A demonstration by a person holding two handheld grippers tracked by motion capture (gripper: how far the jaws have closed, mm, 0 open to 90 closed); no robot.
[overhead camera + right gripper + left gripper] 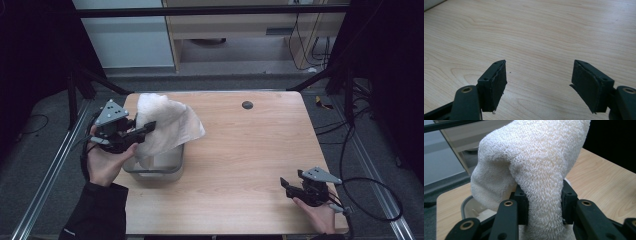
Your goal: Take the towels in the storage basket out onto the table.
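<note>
A cream terry towel hangs lifted over a grey bin at the table's left side. My left gripper is shut on the towel, a thick fold of it squeezed between the black jaws. In the left gripper view the towel rises from the gripper and drapes to the left over the bin's rim. My right gripper rests low at the table's front right, held in a hand. Its jaws stand apart with bare wood between them, and the right gripper holds nothing.
A small dark round hole marks the wooden tabletop near its far edge. Metal frame rails run along both sides of the table, and a black cable loops off the right edge.
</note>
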